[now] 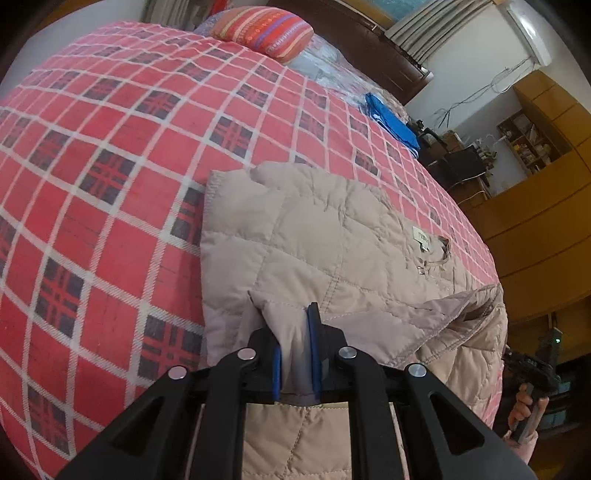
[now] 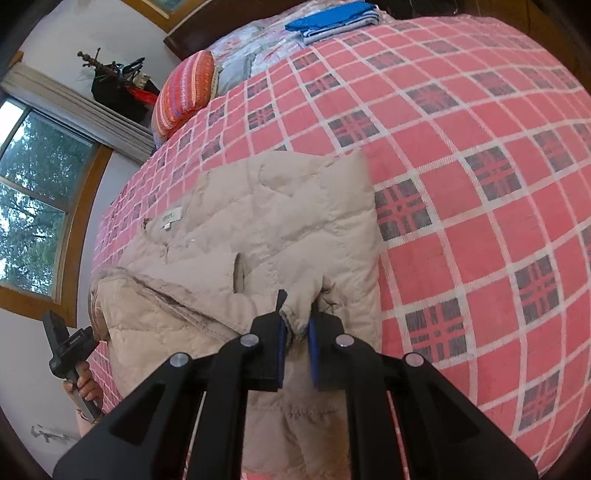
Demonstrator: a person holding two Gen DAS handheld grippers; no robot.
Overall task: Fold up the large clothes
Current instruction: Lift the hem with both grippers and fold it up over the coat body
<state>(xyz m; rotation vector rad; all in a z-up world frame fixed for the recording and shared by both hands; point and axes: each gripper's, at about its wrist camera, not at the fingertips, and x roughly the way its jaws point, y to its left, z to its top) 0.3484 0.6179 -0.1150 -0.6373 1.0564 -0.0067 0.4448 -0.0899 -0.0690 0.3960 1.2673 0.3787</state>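
A beige quilted jacket (image 1: 332,236) lies on the bed (image 1: 110,166), lining up, its near part hanging over the bed's near edge. The left claw (image 1: 295,332) pinches a fold of its fabric at 6 o'clock in the left view; the right claw (image 2: 297,321) pinches a gathered cuff or hem at 6 o'clock in the right view. Both are pressed together on cloth.

The step in hand looks like a lengthwise fold: carrying the near part up over the half already lying flat. Next both claws should probably travel together toward 12 o'clock, level, and lay the held edge along the far hem.

Plaid cover lies open toward 12 o'clock, ample room. A pillow (image 1: 264,31) and blue cloth (image 1: 393,118) sit well apart near the headboard. The jacket's collar side lies near the bed's side edge, at 3 o'clock in the left view, so drift that way risks a slide off.
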